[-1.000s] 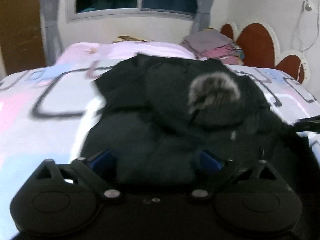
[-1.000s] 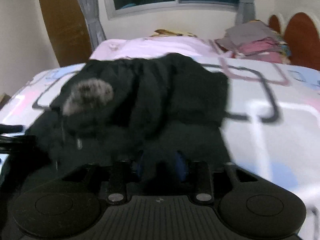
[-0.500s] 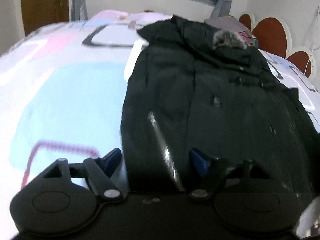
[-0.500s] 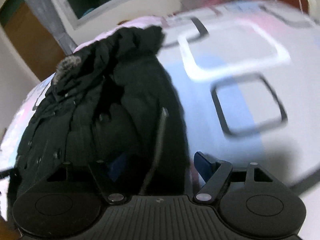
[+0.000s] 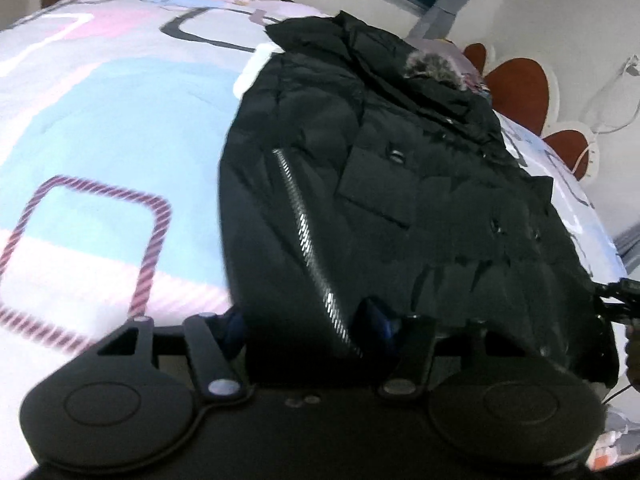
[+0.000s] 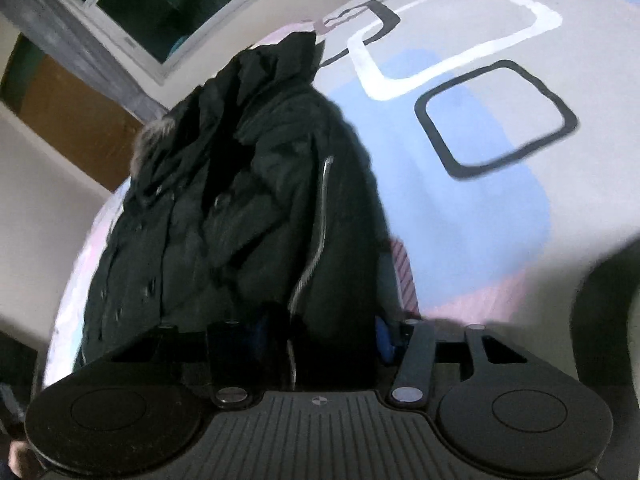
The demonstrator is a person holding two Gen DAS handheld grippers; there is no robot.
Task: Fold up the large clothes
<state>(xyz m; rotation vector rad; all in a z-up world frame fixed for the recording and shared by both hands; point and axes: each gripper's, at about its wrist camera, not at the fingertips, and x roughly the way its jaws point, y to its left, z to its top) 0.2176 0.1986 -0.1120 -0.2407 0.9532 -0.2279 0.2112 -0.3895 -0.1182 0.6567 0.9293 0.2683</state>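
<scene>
A large black padded coat [image 5: 384,184] with a grey fur-trimmed hood [image 5: 434,66] lies lengthwise on the bed, hood at the far end, a silver zipper [image 5: 304,236] running down it. My left gripper [image 5: 306,324] straddles the coat's near hem, blue pads on either side of the cloth. In the right wrist view the same coat [image 6: 256,200] fills the left half, and my right gripper [image 6: 320,334] straddles the hem beside the zipper [image 6: 320,216]. Both pairs of fingers stand a moderate width apart with fabric between them.
The bed has a pink, blue and white cover with square outlines [image 5: 88,208], also in the right wrist view [image 6: 496,120]. A red flower-shaped headboard [image 5: 516,88] stands at the far right. A window [image 6: 160,4] and a brown door [image 6: 76,120] are behind.
Both grippers pulled back to the coat's near hem and dropped lower. The coat went from bunched to stretched lengthwise. Both sets of fingers have narrowed around the hem fabric.
</scene>
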